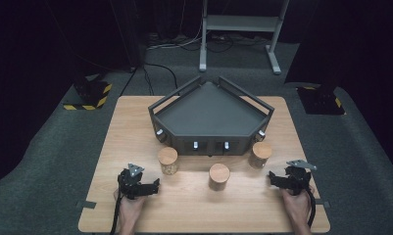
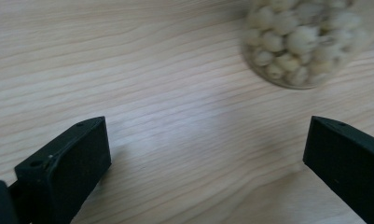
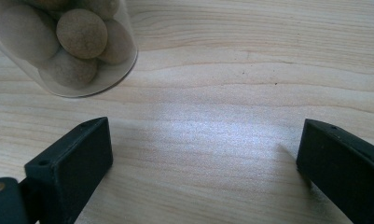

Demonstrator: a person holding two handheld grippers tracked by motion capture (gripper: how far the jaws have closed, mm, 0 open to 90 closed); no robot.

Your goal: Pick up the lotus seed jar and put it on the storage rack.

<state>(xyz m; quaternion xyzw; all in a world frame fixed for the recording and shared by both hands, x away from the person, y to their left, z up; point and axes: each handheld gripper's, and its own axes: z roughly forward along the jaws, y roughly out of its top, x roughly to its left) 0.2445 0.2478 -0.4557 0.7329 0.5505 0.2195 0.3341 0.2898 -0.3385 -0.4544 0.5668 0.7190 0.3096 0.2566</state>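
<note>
High view first: a wooden table [image 1: 135,122] carries a dark five-sided tray [image 1: 211,117] with raised rails, and its floor lies bare. In front of the tray stand three clear jars with wooden lids — the left jar [image 1: 167,160], the middle jar [image 1: 219,176] and the right jar [image 1: 260,154]. The left and right jars sit just beside the tray's front corners; the middle jar stands nearer the person, apart from the tray.

The left gripper [image 1: 154,186] rests low over the table near the left jar, touching nothing. In the left gripper view its jaws stand wide apart over bare wood, and the base of a jar [image 2: 301,42] packed with small pale, knobbly pieces shows ahead to the right, well beyond the jaws.

The right gripper [image 1: 273,179] sits near the table's right edge, below the right jar. The right gripper view shows its jaws spread wide with nothing between them — a jar [image 3: 65,44] of larger brown, rounded lumps stands ahead to the left, clear of the jaws.
</note>
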